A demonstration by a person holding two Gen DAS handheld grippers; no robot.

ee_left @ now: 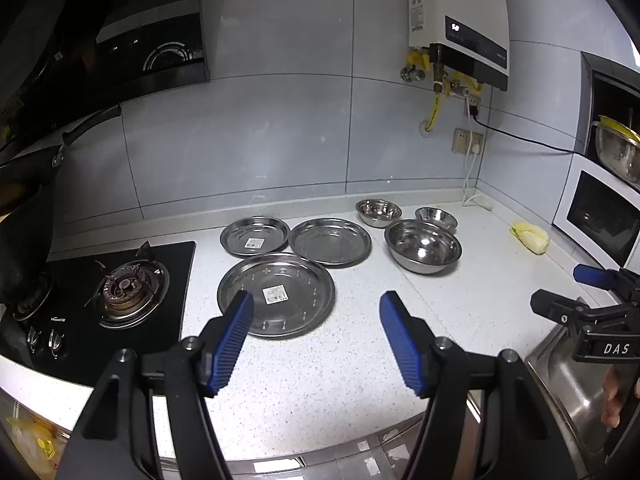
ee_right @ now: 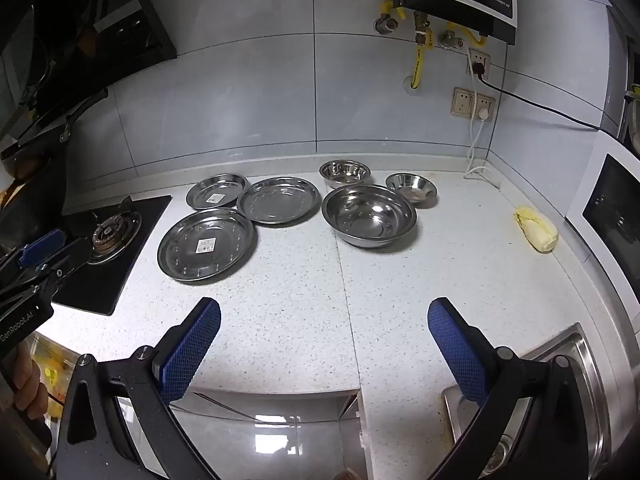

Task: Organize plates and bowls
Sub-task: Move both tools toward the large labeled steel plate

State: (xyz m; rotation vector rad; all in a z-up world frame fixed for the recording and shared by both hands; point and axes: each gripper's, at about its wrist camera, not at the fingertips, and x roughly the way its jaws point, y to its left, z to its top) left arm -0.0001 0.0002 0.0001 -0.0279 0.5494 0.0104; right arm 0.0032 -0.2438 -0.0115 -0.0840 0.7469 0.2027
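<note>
While both the left tool [ee_left: 316,312] and right tool [ee_right: 324,320] hang spread and empty, three steel plates [ee_left: 276,294] lie at ten o'clock of three steel bowls [ee_right: 369,215] on the counter [ee_right: 440,272].

The sink [ee_right: 576,364] is cut off at the frame's lower right corner, and the plate labels' [ee_left: 275,294] print is too small to read.

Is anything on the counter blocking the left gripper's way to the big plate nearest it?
Nothing visible does. The left gripper is open and empty, with only bare countertop between its fingers and the largest plate. The other two plates and the bowls sit behind or to the right of it.
</note>
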